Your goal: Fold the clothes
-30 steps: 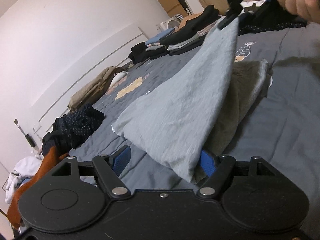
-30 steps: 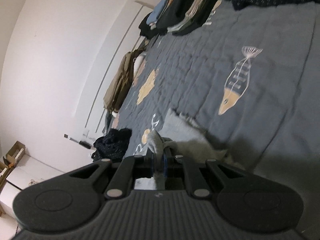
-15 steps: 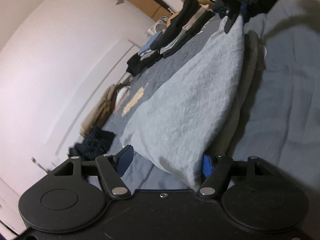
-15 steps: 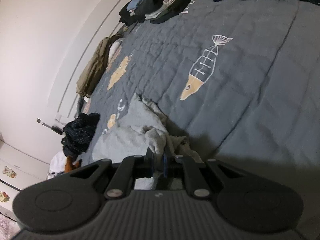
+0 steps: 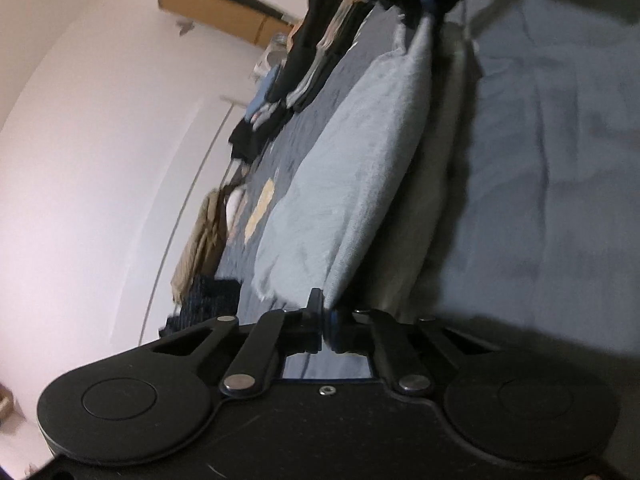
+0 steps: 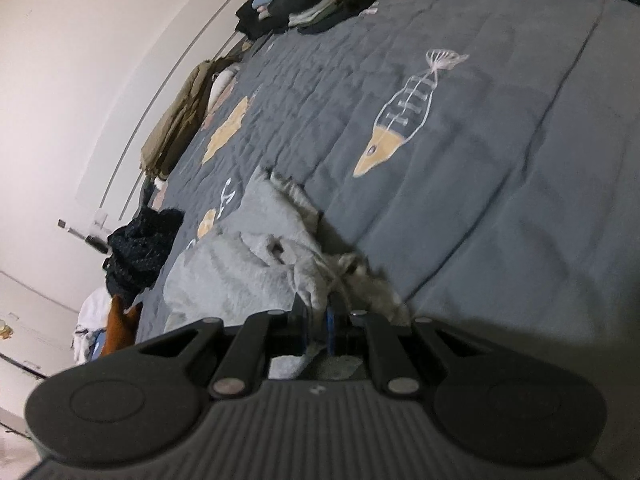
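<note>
while both tongs pinch the same grey garment, i judge the fold is only partly done. my left tongs are pressed together on its near corner. my right tongs are pressed together on a bunched bit of the same cloth, and i can see them far off in the left view too, holding the other end up. the garment stretches between them, just above the bed, with its low edge near the grey quilt. one half looks laid over the other, so i think one fold is made. it is not yet set down flat and smoothed, and more folds may be needed.

neat stacks of folded clothes sit at the far end of the bed. a dark heap by the bed's edge may be waiting for its turn.

the left view is blurry. i cannot tell what kind of garment this is. the tongs' black bodies hide the cloth right under them.
</note>
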